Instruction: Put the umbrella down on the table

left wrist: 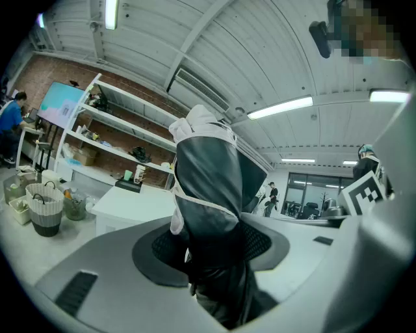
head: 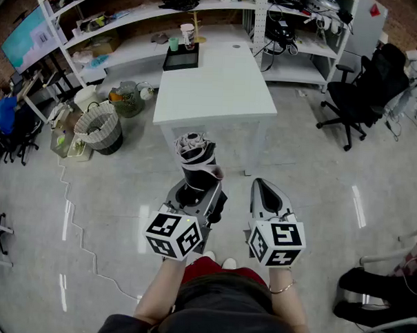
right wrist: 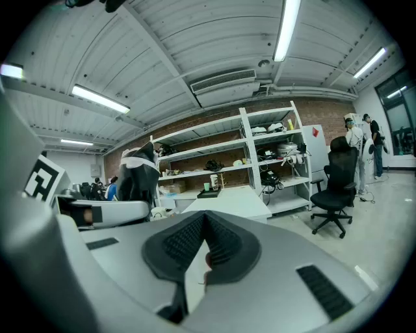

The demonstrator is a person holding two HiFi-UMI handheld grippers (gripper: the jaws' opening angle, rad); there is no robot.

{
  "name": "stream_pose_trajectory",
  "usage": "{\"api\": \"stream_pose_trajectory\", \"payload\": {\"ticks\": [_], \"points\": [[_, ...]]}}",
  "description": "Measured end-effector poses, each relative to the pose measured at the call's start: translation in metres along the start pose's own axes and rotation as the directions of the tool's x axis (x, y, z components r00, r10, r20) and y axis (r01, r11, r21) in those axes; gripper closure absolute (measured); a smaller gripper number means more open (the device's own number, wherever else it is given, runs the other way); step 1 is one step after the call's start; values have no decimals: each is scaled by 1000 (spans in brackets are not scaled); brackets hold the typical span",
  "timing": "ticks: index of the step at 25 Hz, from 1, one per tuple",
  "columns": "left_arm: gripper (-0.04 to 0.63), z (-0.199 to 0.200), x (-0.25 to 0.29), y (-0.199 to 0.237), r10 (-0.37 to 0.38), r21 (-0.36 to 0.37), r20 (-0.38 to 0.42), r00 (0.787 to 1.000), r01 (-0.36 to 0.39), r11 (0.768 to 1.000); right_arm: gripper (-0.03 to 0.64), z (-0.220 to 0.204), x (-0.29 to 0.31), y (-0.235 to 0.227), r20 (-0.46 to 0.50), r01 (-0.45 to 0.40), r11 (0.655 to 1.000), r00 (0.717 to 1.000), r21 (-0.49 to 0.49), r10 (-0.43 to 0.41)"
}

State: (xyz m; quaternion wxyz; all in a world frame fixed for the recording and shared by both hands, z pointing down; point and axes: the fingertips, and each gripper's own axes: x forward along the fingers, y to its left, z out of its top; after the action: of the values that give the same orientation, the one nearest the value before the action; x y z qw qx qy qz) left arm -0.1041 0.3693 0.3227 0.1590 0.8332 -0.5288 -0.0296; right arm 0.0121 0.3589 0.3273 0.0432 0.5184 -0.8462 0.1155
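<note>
A folded black-and-white umbrella (head: 195, 158) stands upright between the jaws of my left gripper (head: 197, 189), which is shut on its lower part. In the left gripper view the umbrella (left wrist: 208, 188) fills the middle, with both pads pressed against it at my left gripper (left wrist: 211, 250). My right gripper (head: 266, 192) is level beside it, shut with nothing in it; its pads meet at the tip (right wrist: 205, 227). The umbrella (right wrist: 138, 175) shows at the left of the right gripper view. The white table (head: 219, 80) stands a short way ahead over grey floor.
A black tray (head: 181, 56) and a cup (head: 187, 34) sit at the table's far end. A woven basket (head: 100, 126) and bags stand on the floor to its left, a black office chair (head: 363, 93) to its right. White shelves line the back wall.
</note>
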Motion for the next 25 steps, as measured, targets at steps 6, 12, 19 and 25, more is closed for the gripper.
{"api": "stream_pose_trajectory", "payload": {"ticks": [6, 12, 19, 25], "points": [[387, -1, 1, -1, -7, -6, -11, 1000, 7, 1000, 598, -2, 2, 4, -13, -7, 1000, 1000, -10, 7], [385, -8, 6, -5, -14, -19, -22, 1000, 13, 1000, 598, -11, -3, -9, -32, 0, 1000, 999, 28, 0], [385, -12, 19, -19, -27, -12, -23, 999, 27, 1000, 598, -22, -13, -27, -53, -6, 998, 999, 56, 9], [387, -12, 27, -20, -21, -18, -31, 999, 21, 1000, 598, -16, -16, -39, -42, 17, 996, 999, 90, -13]]}}
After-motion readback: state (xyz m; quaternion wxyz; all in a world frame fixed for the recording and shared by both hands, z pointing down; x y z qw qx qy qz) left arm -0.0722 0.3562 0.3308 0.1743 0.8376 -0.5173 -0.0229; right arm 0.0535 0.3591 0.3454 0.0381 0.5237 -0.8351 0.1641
